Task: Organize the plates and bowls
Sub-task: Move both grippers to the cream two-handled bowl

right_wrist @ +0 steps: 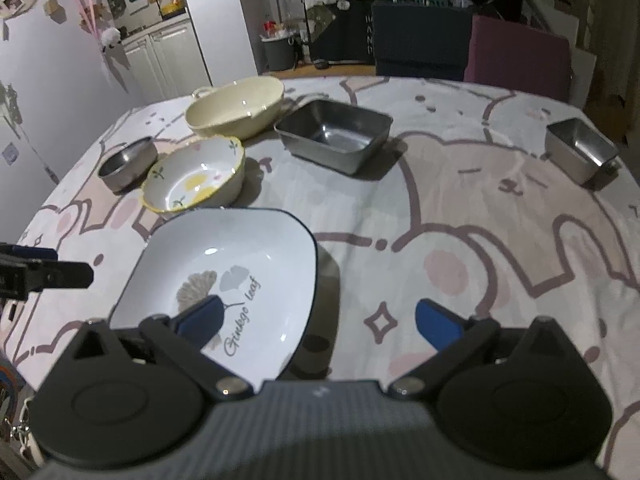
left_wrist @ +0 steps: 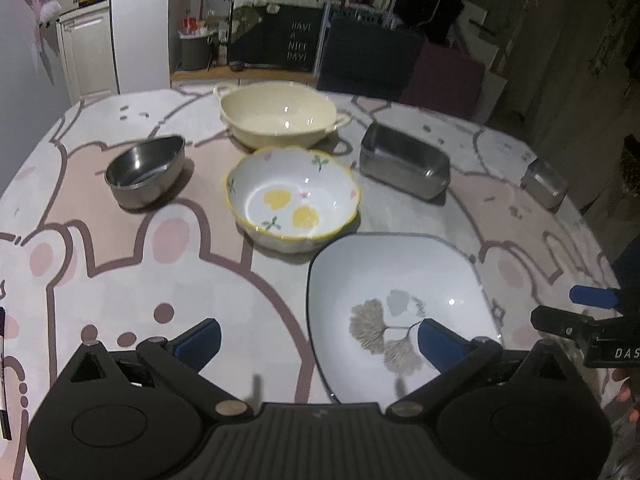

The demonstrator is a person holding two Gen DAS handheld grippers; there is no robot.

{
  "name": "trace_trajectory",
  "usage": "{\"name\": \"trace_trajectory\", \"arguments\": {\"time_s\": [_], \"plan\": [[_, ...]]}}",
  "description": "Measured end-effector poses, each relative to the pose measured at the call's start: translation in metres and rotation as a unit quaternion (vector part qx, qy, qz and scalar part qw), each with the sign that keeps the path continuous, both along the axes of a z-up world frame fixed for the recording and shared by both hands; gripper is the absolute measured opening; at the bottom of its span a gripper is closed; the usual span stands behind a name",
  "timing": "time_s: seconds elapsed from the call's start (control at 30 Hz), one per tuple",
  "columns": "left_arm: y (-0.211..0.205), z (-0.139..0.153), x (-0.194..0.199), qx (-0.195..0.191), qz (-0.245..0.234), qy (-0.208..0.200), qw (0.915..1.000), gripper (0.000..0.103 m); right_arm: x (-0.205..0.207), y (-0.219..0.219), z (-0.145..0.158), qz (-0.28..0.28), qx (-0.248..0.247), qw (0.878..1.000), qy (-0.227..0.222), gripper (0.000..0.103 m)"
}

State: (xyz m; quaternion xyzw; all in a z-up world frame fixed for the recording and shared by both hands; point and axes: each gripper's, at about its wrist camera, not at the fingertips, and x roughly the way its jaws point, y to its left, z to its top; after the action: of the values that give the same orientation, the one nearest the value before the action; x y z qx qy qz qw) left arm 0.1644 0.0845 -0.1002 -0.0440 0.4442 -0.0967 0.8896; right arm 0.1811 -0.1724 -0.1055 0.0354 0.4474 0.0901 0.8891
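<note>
A white square plate with a ginkgo leaf print (left_wrist: 400, 280) (right_wrist: 224, 268) lies flat on the tablecloth at the near edge. My left gripper (left_wrist: 318, 340) hovers above its left rim, open and holding nothing. My right gripper (right_wrist: 318, 322) hangs over the plate's right rim, open and empty too. Behind the plate sits a floral bowl with a yellow rim (left_wrist: 292, 200) (right_wrist: 196, 178). Farther back are a cream two-handled dish (left_wrist: 280, 116) (right_wrist: 236, 108), a round steel bowl (left_wrist: 146, 172) (right_wrist: 128, 164), a steel rectangular tray (left_wrist: 404, 166) (right_wrist: 336, 136) and a small steel box (left_wrist: 546, 184) (right_wrist: 582, 154).
The table wears a pink and white bear-print cloth (right_wrist: 480, 240). Two chairs (right_wrist: 472, 44) stand at the far side. In the left wrist view the right gripper's finger (left_wrist: 592, 300) shows at the right edge; the left one's finger (right_wrist: 40, 272) shows at the right wrist view's left edge.
</note>
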Motion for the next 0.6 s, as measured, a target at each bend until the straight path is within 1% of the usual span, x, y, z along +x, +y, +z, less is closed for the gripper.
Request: {"name": "trace_trajectory", "arguments": {"time_s": [0.17, 0.37, 0.5, 0.6], "plan": [[-0.001, 0.023, -0.009, -0.017, 0.011, -0.045, 0.9988, 0.103, -0.011, -0.006, 0.019, -0.002, -0.003, 0.999, -0.039, 0.103], [-0.007, 0.046, -0.011, -0.018, 0.023, -0.096, 0.995, 0.103, -0.017, -0.01, 0.045, -0.001, -0.007, 0.995, -0.095, 0.103], [-0.011, 0.062, -0.007, -0.013, 0.025, -0.129, 0.9913, 0.103, -0.014, -0.012, 0.064, 0.004, -0.008, 0.991, -0.134, 0.103], [-0.014, 0.076, 0.0, -0.013, 0.028, -0.152, 0.9879, 0.103, -0.004, -0.012, 0.078, 0.009, -0.014, 0.988, -0.156, 0.103]]}}
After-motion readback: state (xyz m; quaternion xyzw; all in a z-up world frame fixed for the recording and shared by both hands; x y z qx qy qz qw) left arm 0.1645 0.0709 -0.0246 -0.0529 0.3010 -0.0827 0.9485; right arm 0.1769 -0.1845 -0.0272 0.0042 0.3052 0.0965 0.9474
